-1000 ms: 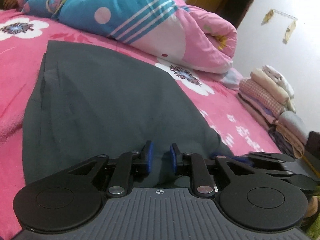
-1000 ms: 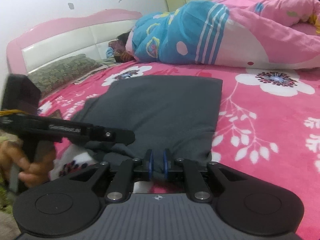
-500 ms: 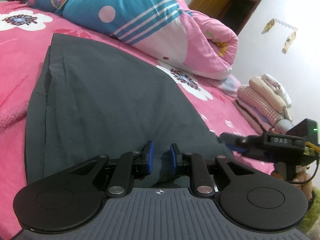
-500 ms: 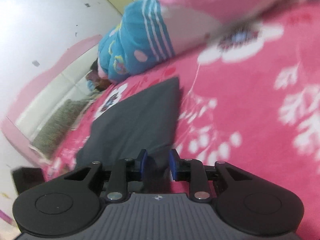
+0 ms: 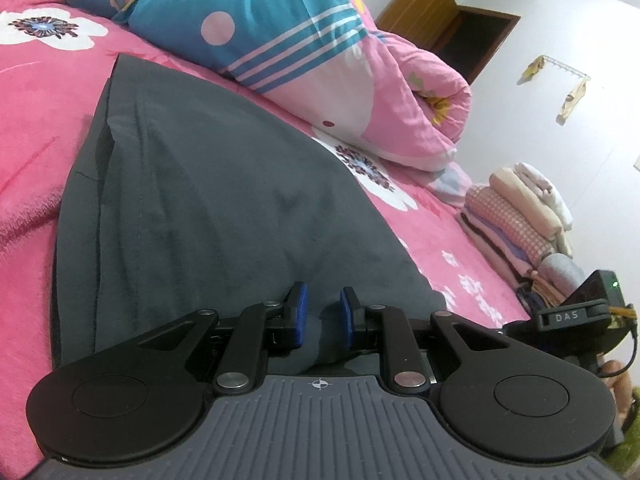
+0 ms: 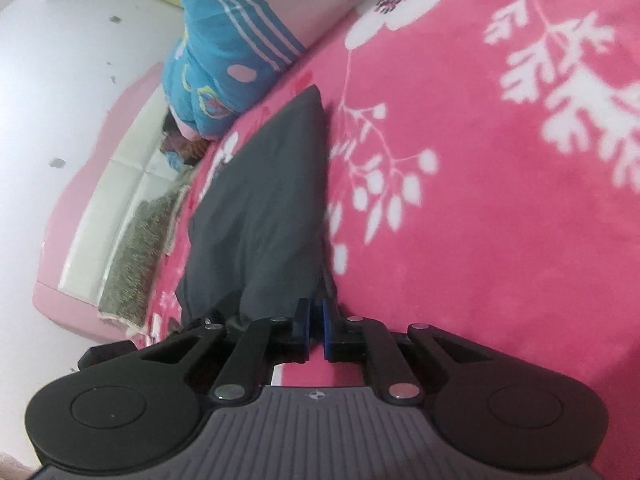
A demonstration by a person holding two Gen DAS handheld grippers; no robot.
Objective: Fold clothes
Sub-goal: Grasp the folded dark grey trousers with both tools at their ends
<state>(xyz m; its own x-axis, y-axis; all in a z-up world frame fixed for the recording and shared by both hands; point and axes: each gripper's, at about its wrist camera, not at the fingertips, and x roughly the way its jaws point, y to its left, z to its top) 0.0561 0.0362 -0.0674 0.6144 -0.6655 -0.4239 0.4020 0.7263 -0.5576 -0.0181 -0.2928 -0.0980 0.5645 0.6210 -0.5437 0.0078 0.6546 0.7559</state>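
The left gripper grips a bunched fold of the dark grey garment between its blue pads, which stand slightly apart around the fabric. The right gripper is clamped on the near corner of the same garment, pads almost together. Beyond both grippers the garment lies flat on the pink floral bedspread, extending directly ahead. To the right of the left gripper, the other handheld unit bears the legible marking "DAS" beside a lit green indicator. Further right, a stack of folded clothes sits at the bed edge. Farthest ahead lies a rolled blue-and-pink quilt.
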